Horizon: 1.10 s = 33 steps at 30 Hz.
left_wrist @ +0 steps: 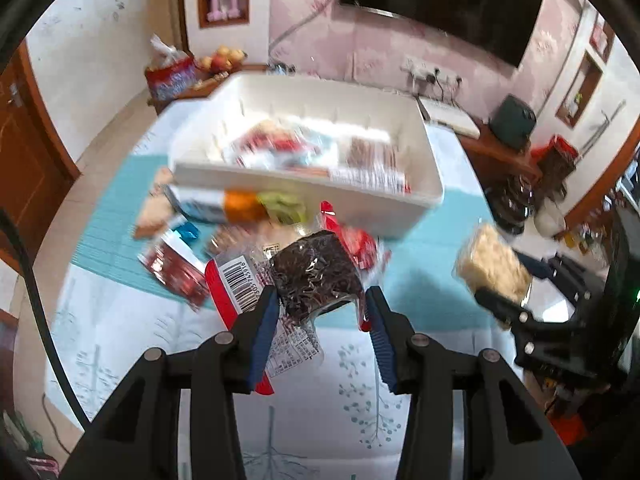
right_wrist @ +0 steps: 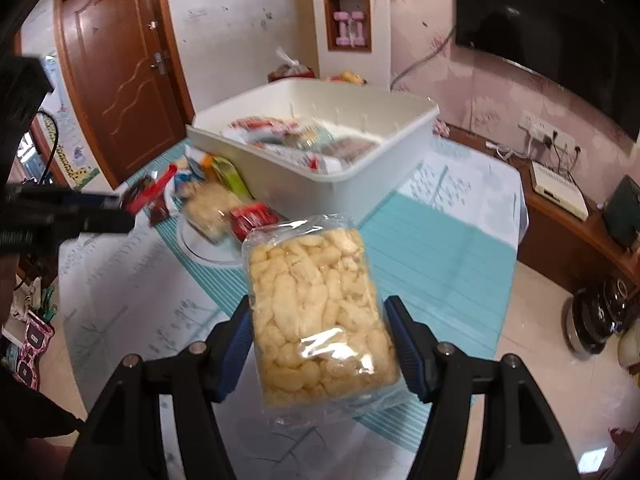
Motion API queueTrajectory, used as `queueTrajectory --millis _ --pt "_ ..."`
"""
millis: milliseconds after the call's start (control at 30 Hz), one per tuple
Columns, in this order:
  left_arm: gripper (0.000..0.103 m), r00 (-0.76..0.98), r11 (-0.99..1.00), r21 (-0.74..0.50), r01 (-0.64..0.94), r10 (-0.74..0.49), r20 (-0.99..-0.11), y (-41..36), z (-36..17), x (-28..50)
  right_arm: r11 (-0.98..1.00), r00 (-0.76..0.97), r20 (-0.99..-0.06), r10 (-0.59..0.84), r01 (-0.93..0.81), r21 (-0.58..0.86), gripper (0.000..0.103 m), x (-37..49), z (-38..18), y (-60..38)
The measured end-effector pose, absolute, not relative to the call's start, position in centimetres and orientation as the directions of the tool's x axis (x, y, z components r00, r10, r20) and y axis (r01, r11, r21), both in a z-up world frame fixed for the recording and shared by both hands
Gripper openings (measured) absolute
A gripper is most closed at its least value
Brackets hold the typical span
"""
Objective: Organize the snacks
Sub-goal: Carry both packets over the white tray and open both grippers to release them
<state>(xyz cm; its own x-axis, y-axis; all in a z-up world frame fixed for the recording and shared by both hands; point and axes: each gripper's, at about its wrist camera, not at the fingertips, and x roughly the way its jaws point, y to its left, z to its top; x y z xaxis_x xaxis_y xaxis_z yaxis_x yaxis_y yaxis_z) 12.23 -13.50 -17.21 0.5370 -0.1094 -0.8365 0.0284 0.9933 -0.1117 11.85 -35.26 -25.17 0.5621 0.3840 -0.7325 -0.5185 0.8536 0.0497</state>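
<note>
My left gripper [left_wrist: 322, 300] is shut on a dark brown snack block in clear wrap [left_wrist: 316, 276], held above the table in front of the white bin [left_wrist: 312, 196]. My right gripper [right_wrist: 318, 304] is shut on a pale puffed-rice snack pack [right_wrist: 316, 312], also lifted; it shows at the right of the left wrist view [left_wrist: 494, 266]. The white bin [right_wrist: 384, 168] holds several wrapped snacks [left_wrist: 320, 156]. Loose snack packs [left_wrist: 208, 236] lie on the table in front of the bin, also seen in the right wrist view [right_wrist: 216, 204].
The table has a white printed cloth [left_wrist: 320, 392] and a teal striped mat [right_wrist: 432, 256]. A wooden side counter [right_wrist: 568, 232] with a white box runs along the right wall. A wooden door [right_wrist: 120, 64] stands at the far left. A TV [left_wrist: 444, 4] hangs on the wall.
</note>
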Motion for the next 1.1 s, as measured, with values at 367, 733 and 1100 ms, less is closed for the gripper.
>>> queueTrajectory --millis 367,733,1100 --pt "0.043 0.649 0.986 -0.163 0.04 -0.15 -0.746 -9.8 -9.5 16.6 0.868 0.661 -0.64 0.391 -0.496 0.017 0.065 13.9 -20.1 -31.5" --pt "0.043 0.702 0.977 -0.175 0.121 -0.209 -0.681 -6.7 -6.3 24.7 0.939 0.721 -0.626 0.296 -0.34 0.052 0.065 19.2 -18.5 -28.1" --pt "0.043 0.622 0.973 -0.154 0.174 -0.23 -0.748 -5.6 -10.9 32.9 0.986 0.778 -0.611 0.146 -0.163 0.029 0.065 25.3 -18.8 -27.1"
